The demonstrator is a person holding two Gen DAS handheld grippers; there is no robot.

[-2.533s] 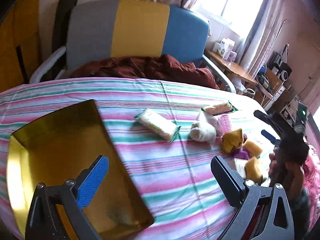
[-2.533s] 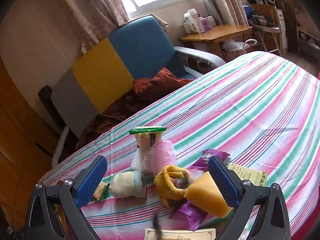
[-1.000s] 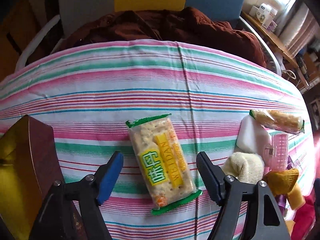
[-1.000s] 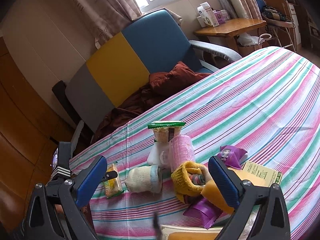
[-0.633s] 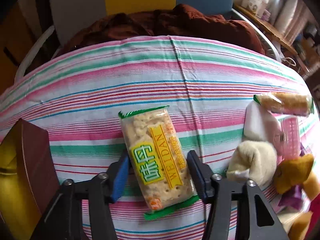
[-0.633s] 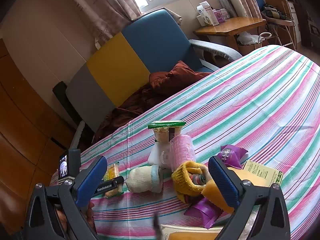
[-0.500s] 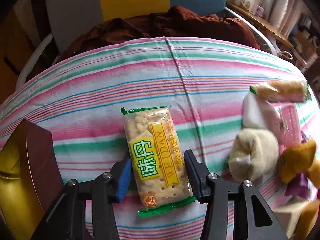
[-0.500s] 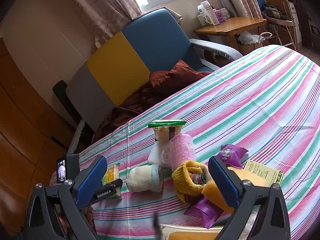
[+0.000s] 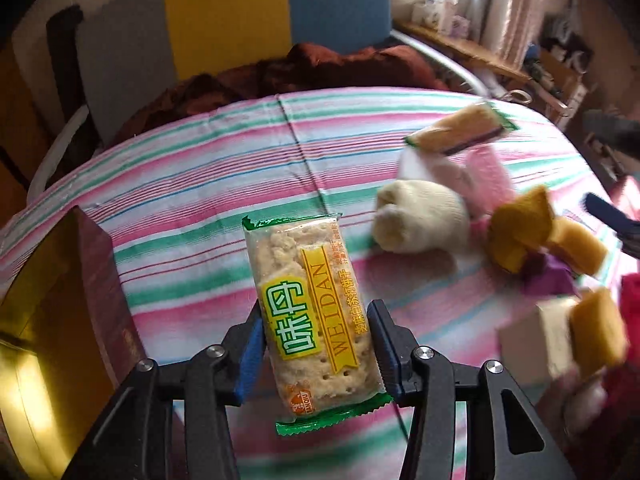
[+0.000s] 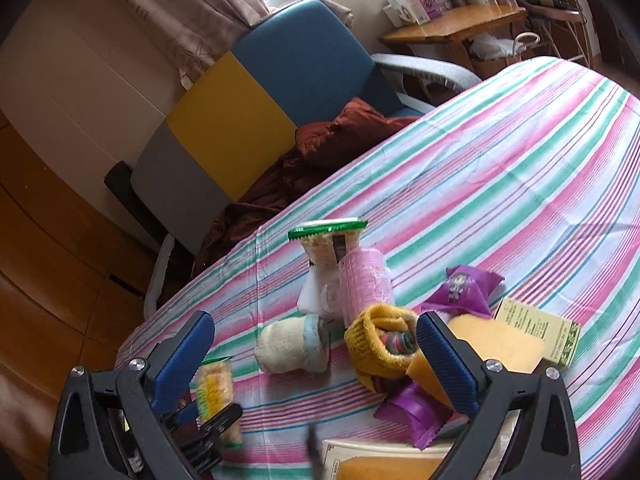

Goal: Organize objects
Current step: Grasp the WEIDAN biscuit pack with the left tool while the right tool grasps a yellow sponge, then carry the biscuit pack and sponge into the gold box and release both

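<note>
Striped pink-and-green tablecloth (image 9: 200,168), a tricolour armchair behind it, and here's the left gripper (image 9: 316,344) with both pads pressed against the long sides of the cracker packet (image 9: 308,304), jaws narrowed to the packet's width after just closing in. The packet juts forward from the jaws above the cloth, the gold tray (image 9: 48,320) just off to the left. The risk, I'd say: a slick wrapper, gripped low, could pivot or slide out on the way to that tray, and a harder squeeze might crack the crackers. The right gripper (image 10: 316,344) hangs wide apart and empty over the clutter of the rolled white sock (image 10: 288,344), yellow sock (image 10: 376,344) and sponge (image 10: 500,344).
</note>
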